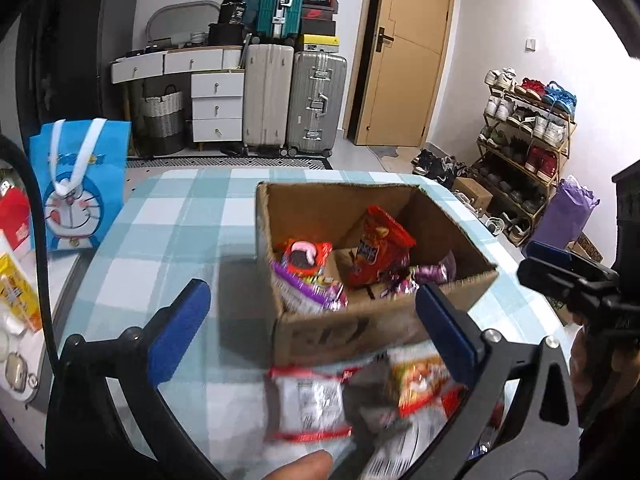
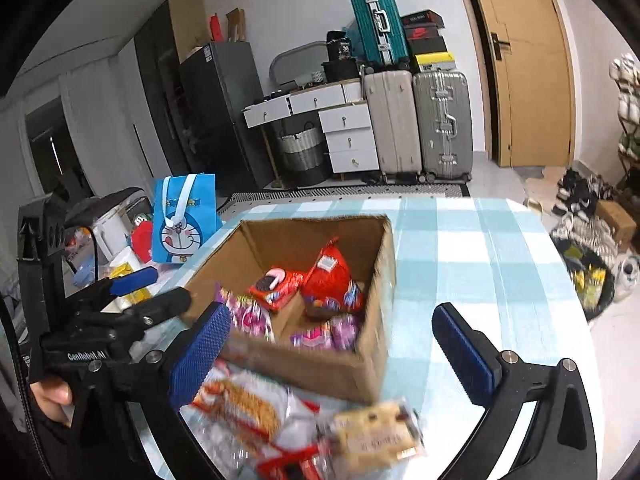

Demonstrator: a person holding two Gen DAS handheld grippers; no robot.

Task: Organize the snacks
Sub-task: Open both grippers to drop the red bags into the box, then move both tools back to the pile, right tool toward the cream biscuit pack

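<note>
An open cardboard box (image 1: 340,336) (image 2: 320,368) stands on the blue check tablecloth (image 1: 168,220). Inside it are a red bag (image 1: 380,252) (image 2: 332,276), a red cookie packet (image 1: 306,258) (image 2: 276,284) and purple packets (image 1: 312,292) (image 2: 320,336). Blurred loose snack packets lie in front of the box: a white-and-red one (image 1: 308,404), an orange one (image 2: 240,400) and a beige one (image 2: 376,436). My left gripper (image 1: 310,296) is open near the box's near-left corner, holding nothing. My right gripper (image 2: 332,314) is open near the box's near-right side, also holding nothing.
A blue cartoon bag (image 1: 80,184) (image 2: 186,216) stands at the table's left with small clutter beside it. Suitcases (image 1: 292,100) and drawers line the far wall. A shoe rack (image 1: 528,132) stands right. A thumb (image 1: 304,468) shows at the bottom edge.
</note>
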